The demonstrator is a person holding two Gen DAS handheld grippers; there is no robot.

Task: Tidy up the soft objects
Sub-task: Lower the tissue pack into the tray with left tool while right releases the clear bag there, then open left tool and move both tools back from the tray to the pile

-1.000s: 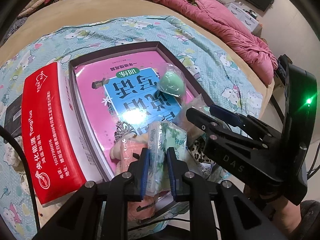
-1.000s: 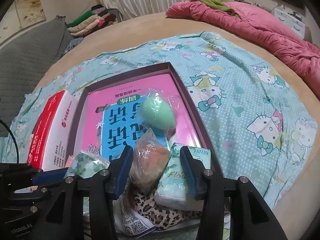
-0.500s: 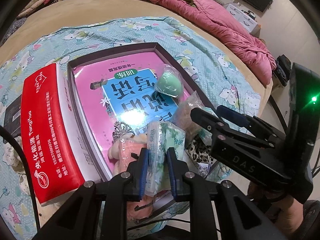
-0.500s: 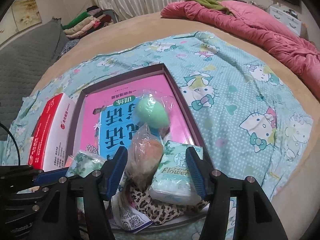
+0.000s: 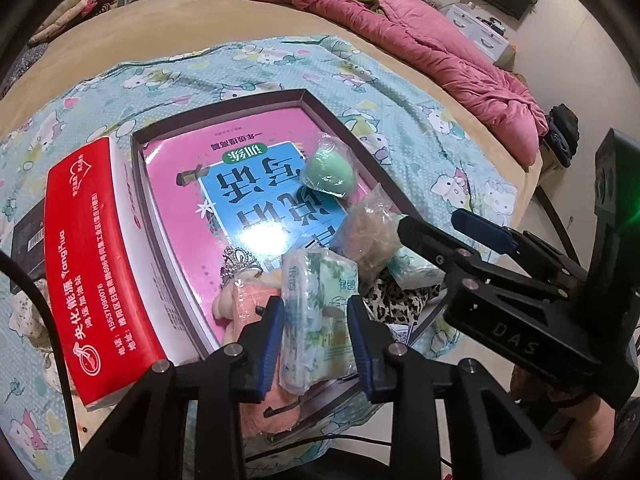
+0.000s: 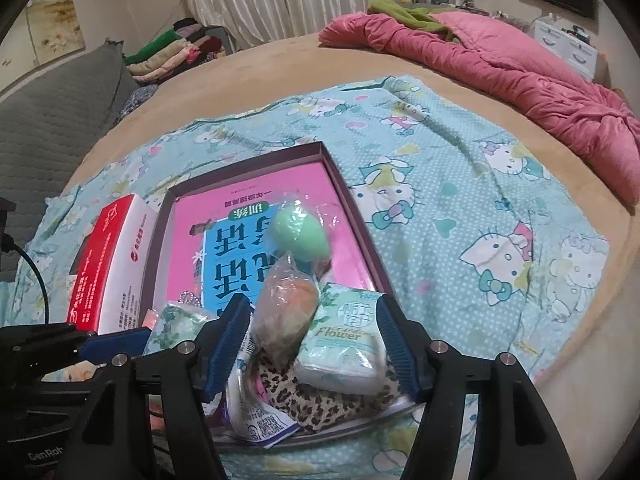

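- Opening is the main change: the left gripper (image 5: 316, 336) squeezed a green tissue pack (image 5: 320, 312) tightly a second ago, and its jaws have just been spreading; the pack still stands between the blue pads, which now sit loosely beside it near the tray's near edge.
- The right gripper (image 6: 312, 344) has likewise just been widening and has lifted a little; its jaws stand apart around a clear bag with something orange (image 6: 286, 308) and a second tissue pack marked Flower (image 6: 346, 340), pressing neither.
- Unchanged in the dark-rimmed tray (image 6: 356, 216): a pink and blue book (image 5: 248, 184) on its floor, a bagged green egg-shaped sponge (image 6: 300, 232) toward the far right side, leopard-print cloth (image 6: 304, 392) at the near right corner.
- A red and white box (image 5: 88, 264) lies along the tray's left edge.
- All rests on a teal cartoon-cat sheet (image 6: 460, 200) over a tan round bed (image 6: 256, 64), with a pink quilt (image 6: 500, 68) at the bed's far right edge, curtains and folded clothes beyond.
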